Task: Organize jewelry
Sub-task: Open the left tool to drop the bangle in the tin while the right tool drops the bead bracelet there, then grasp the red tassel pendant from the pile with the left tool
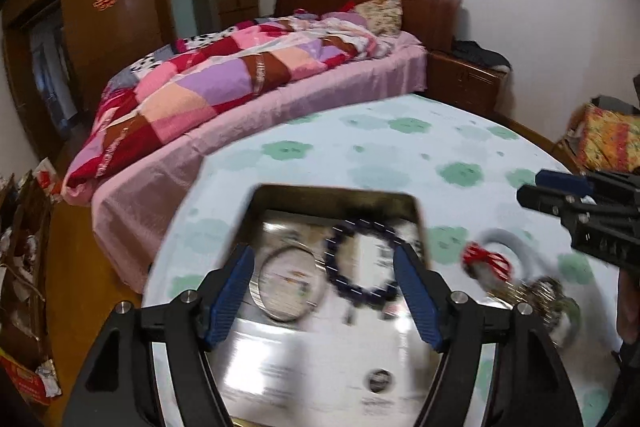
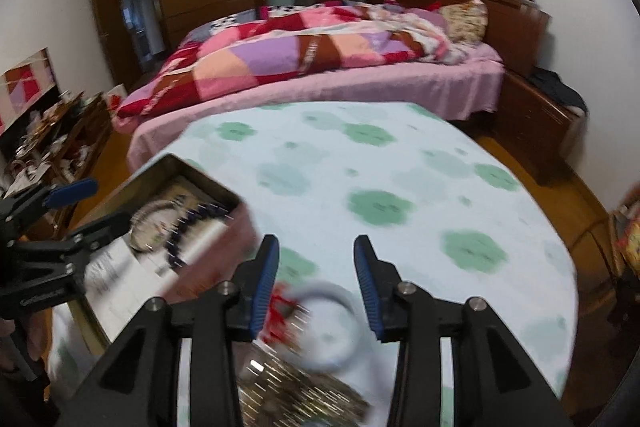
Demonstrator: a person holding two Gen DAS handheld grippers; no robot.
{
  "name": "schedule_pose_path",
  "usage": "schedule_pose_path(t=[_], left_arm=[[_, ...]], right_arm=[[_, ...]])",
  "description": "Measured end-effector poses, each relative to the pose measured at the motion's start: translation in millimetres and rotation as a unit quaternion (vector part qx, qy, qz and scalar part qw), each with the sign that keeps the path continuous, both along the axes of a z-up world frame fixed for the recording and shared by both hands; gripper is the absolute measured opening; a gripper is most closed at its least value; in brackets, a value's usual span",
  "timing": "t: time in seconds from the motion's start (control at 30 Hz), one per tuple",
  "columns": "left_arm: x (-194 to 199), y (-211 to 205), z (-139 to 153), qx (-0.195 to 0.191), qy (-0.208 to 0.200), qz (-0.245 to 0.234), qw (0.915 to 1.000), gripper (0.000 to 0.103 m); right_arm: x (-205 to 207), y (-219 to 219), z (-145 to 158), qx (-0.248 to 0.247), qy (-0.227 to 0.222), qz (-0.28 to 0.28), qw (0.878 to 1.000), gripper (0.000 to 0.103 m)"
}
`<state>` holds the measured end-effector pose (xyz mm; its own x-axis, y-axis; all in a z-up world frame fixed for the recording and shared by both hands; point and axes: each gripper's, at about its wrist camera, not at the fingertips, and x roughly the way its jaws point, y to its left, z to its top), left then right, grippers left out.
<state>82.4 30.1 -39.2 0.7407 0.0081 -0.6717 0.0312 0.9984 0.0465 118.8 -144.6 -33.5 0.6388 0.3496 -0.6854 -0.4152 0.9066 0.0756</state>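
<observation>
An open metal tin (image 1: 412, 211) sits on the flower-patterned table (image 1: 360, 151). Inside it lie a dark blue bead bracelet (image 1: 360, 263) and a silver bangle (image 1: 286, 283). My left gripper (image 1: 322, 251) hovers open over the tin, and nothing is between its pads. To the right of the tin lie a pale bangle (image 2: 332, 323), a red ornament (image 2: 280, 307) and a heap of gold chains (image 2: 296, 387). The right gripper (image 2: 317, 241) stands open above the pale bangle, gripping nothing. It also shows at the right edge of the left wrist view, the right gripper (image 1: 528, 187).
A bed with a patchwork quilt (image 2: 304, 55) stands just beyond the table's far edge. A wooden nightstand (image 2: 540, 123) is at the back right, and a cluttered low shelf (image 2: 52, 143) at the left. Wood floor surrounds the table (image 2: 360, 167).
</observation>
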Motion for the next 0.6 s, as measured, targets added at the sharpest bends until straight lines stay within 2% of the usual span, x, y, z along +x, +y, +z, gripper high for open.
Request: schedule_pose_path(t=[0.3,0.6], left_arm=[[-14,-58,-10,0.01,0.016,-0.057,0.9982,0.072],[3,-97,-14,0.02,0.027,-0.08,0.9962,0.072]], right_arm=[[-22,-48,-25,-0.003,0.02,-0.033,0.999,0.042],[-31,-64,-42,0.005,0.027,-0.042,0.999,0.042]])
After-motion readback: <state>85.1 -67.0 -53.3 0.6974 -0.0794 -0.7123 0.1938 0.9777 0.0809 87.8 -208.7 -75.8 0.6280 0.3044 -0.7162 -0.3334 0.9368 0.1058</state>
